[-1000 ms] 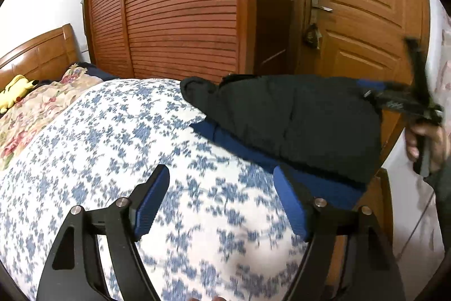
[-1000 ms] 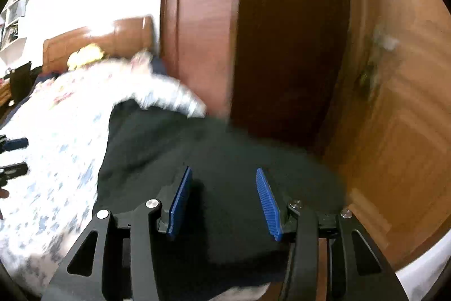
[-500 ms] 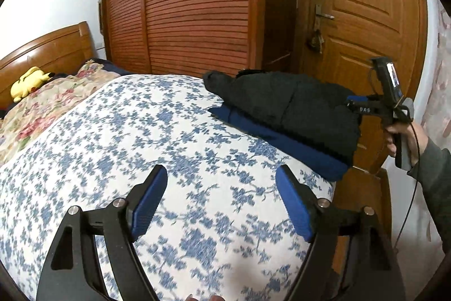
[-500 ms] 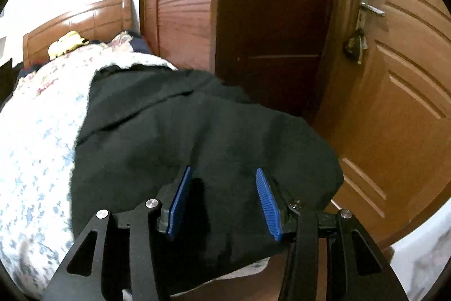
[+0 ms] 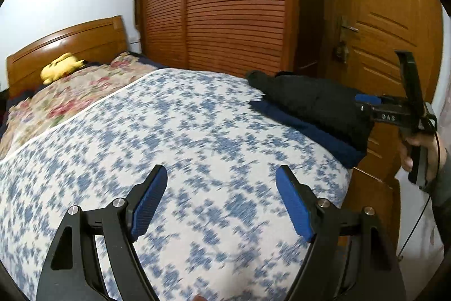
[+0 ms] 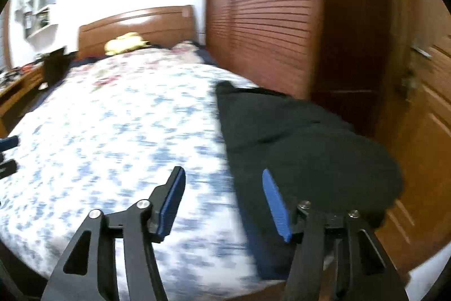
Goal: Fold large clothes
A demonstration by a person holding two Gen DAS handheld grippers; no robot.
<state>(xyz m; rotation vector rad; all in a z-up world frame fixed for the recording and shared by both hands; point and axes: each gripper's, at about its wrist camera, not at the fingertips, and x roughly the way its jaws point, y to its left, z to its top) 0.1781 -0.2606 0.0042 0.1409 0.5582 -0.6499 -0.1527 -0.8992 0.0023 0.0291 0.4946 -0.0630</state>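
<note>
A folded black garment (image 5: pixel 313 100) lies on a folded dark blue one (image 5: pixel 304 129) at the bed's right corner, near the door; it also shows in the right wrist view (image 6: pixel 310 148). My left gripper (image 5: pixel 221 202) is open and empty, above the blue-flowered bedspread (image 5: pixel 174 137), well left of the stack. My right gripper (image 6: pixel 222 202) is open and empty over the stack's left edge; in the left wrist view it (image 5: pixel 375 100) sits at the stack's right end.
A wooden door (image 5: pixel 377 19) and a louvred wardrobe (image 5: pixel 225 4) stand right behind the stack. A headboard (image 5: pixel 67 41), a yellow plush toy (image 5: pixel 60 66) and a flowered quilt (image 5: pixel 70 98) are at the far end. A bedside table (image 6: pixel 17 86) stands far left.
Both grippers have pulled back from the stack. The right wrist view has swung left, from over the black garment towards the bedspread. Both grippers stay open.
</note>
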